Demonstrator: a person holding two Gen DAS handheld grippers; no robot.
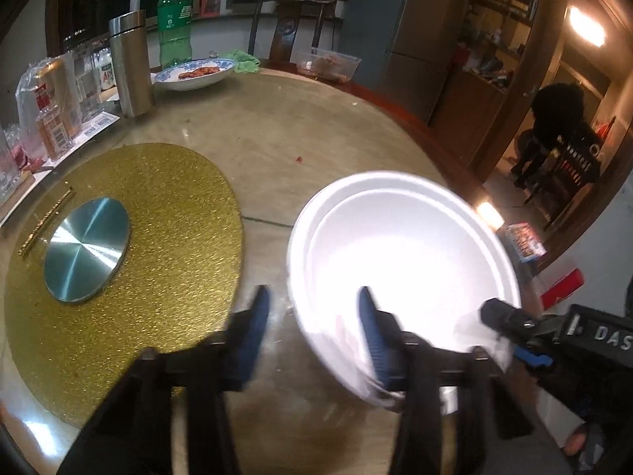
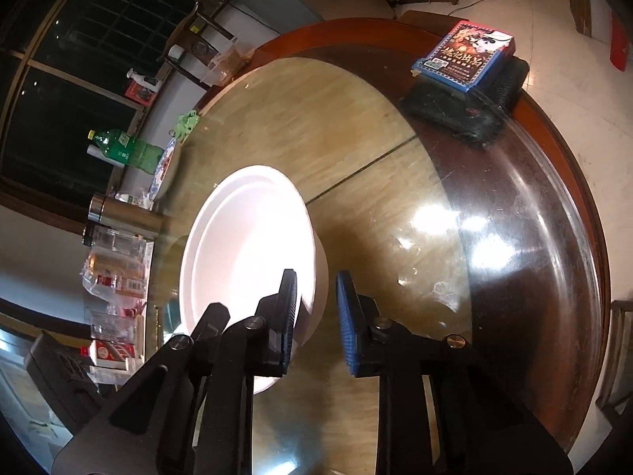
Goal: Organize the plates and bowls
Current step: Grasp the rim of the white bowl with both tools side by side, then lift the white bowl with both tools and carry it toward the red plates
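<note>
- Step: both tools at the white bowl (image 1: 403,261), rim at the tabletop's (image 1: 277,126) 5 o'clock.
- Left tool (image 1: 312,332) apart, straddling the rim.
- Right tool (image 2: 316,316) apart, likewise unclamped.
- Next, probably: pinch rim, lift.

Open tabletop (image 1: 277,146) is seen beyond the white bowl (image 1: 403,253) and between it and the gold mat (image 1: 158,237). The far edge is crowded by a steel flask (image 1: 130,63), a green bottle (image 1: 174,19) and a food plate (image 1: 196,75). A card box (image 2: 465,55) is set near the right rim.
</note>
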